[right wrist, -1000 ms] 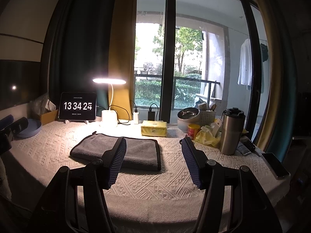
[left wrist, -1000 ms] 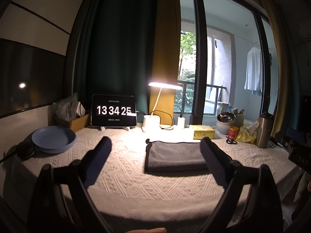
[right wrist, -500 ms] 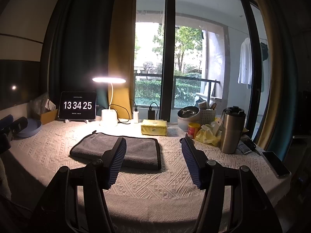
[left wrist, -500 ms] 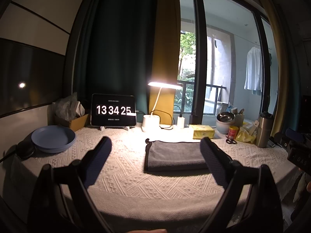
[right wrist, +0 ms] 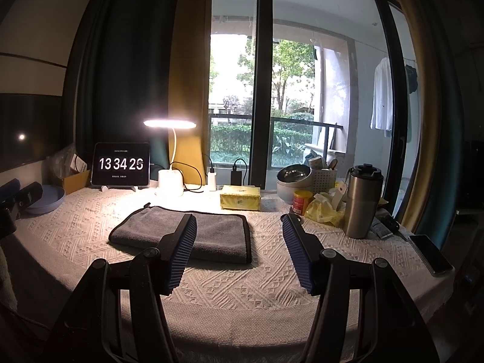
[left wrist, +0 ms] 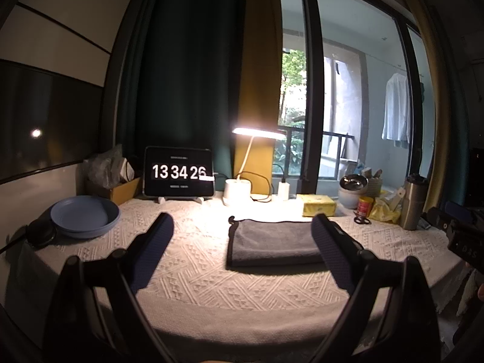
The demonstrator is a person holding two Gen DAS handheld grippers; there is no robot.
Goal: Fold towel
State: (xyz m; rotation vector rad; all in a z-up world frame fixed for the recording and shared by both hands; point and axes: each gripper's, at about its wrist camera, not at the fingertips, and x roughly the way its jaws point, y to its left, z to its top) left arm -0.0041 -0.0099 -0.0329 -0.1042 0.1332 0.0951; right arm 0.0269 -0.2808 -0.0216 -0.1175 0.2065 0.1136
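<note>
Although the white woven tablecloth (right wrist: 90, 242) spreads wide beneath everything, we find the grey towel (right wrist: 211, 236) lying flat near its middle, already doubled into a neat rectangle with black-trimmed edges stacked along its right side. We judge the folding largely done; perhaps one further fold or a final tidy is left, though we cannot say for certain. Our left gripper (left wrist: 242, 230) hangs above the near edge with its jaws spread wide, holding nothing. Our right gripper (right wrist: 239, 227) is likewise wide open and empty, clear of the cloth. Behind the towel stand the clock tablet (left wrist: 178, 171) and the smaller yellow tissue pack (right wrist: 240, 201).
</note>
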